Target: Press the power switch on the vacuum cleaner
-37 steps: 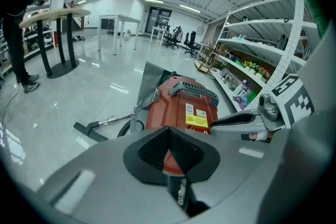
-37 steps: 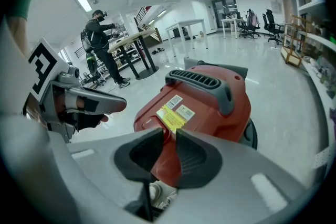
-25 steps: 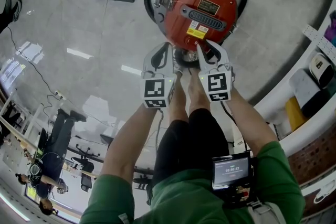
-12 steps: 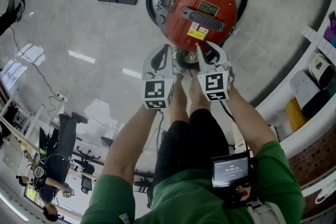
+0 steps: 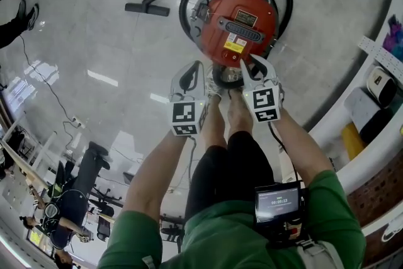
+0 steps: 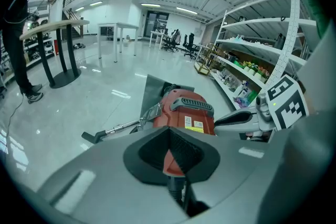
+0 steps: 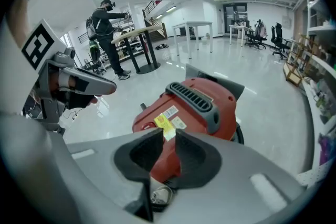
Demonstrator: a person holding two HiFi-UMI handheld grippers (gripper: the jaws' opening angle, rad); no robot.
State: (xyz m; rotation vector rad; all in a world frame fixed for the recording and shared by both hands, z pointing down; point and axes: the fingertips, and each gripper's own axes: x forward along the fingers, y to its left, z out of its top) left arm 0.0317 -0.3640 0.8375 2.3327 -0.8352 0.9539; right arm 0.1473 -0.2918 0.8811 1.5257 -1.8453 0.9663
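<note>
The pale, glossy floor [image 5: 94, 28] fills most of the head view, and the red vacuum cleaner [image 5: 236, 25] stands on it directly ahead of the person's feet, with a black hose [image 5: 184, 9] looped round its body and a wand ending in a floor nozzle [image 5: 148, 8] lying off to the left. The machine looks like a heavy, rigid canister on wheels, so it may roll if it is pushed sideways; a press is best aimed straight down into the hard shell. The dark slotted handle [image 5: 242, 31] across the top looks like the sound place to steady or lift it. The left gripper [image 5: 192, 66] hangs just short of the near end with its fingers together, holding nothing. The right gripper [image 5: 253, 63] is beside it and nearer the shell, its fingers a little apart and empty, with the yellow label [image 5: 234, 42] just beyond their tips. I cannot pick out the power switch itself; a dark round part [image 5: 227, 75] low at the near end, between the two grippers, may be it.
</note>
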